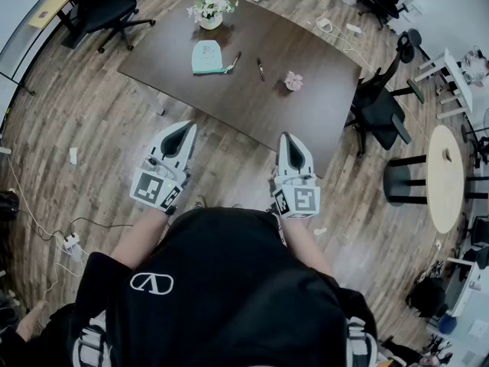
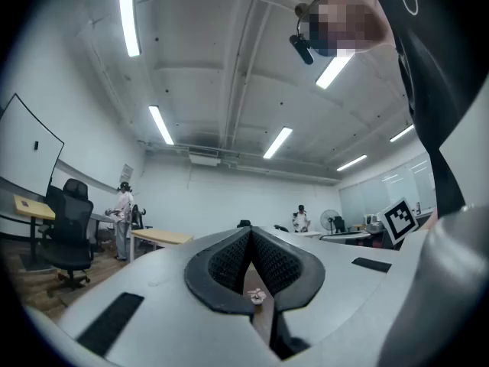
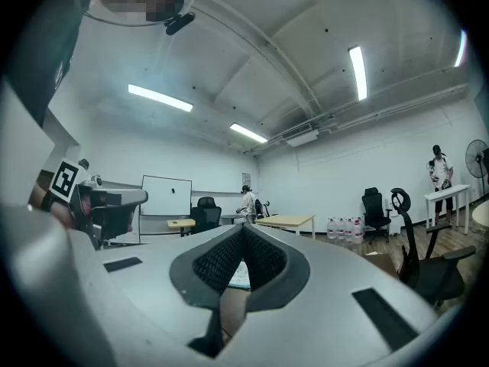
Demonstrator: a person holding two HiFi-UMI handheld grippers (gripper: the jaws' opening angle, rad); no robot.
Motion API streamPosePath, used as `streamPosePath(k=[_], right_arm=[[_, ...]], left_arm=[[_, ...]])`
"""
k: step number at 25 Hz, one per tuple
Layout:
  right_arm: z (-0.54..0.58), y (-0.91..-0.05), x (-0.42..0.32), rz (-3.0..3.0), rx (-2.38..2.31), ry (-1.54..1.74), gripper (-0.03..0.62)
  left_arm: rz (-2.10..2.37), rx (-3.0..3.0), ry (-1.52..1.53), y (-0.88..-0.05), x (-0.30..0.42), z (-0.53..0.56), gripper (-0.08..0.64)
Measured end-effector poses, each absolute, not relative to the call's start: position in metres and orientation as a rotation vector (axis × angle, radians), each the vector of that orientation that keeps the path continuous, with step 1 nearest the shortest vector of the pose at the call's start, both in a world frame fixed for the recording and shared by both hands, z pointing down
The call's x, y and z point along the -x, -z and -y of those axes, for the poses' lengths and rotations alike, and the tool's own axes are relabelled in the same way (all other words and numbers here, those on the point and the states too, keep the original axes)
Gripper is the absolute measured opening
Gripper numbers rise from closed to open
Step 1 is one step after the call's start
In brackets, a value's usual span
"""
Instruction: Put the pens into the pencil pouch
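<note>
A light teal pencil pouch (image 1: pixel 206 56) lies on the dark brown table (image 1: pixel 306 113), with one dark pen (image 1: pixel 234 62) just to its right and a second pen (image 1: pixel 260 69) a little farther right. My left gripper (image 1: pixel 187 128) and right gripper (image 1: pixel 287 138) hover side by side short of the table's near edge, both shut and holding nothing. In the left gripper view the left gripper (image 2: pixel 250 232) points across the room with its tips together. In the right gripper view the right gripper (image 3: pixel 243 230) also has its tips together, and the pouch (image 3: pixel 240 276) shows between the jaws' bases.
A white pot of flowers (image 1: pixel 211 10) stands at the table's far end and a small pink thing (image 1: pixel 294 81) lies towards its right side. Black office chairs (image 1: pixel 380 105) stand to the right of the table and at the far left (image 1: pixel 107 6). A round wooden table (image 1: pixel 445 177) is at the right. Cables (image 1: pixel 69 239) trail on the floor at left.
</note>
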State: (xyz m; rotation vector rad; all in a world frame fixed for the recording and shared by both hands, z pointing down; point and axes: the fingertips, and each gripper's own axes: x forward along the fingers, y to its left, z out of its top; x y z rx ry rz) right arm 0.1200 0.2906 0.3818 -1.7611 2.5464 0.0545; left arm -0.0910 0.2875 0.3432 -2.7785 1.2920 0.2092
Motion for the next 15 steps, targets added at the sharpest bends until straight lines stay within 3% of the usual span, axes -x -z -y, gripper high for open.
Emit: streamPosePath(k=[15], right_arm=[[-0.2957,-0.3765,-0.1301,-2.49,1.719,0.021,-0.002]], left_arm=[[-1.293,2.783,-0.218,-0.3412,0.0872,-0.2887,0.002]])
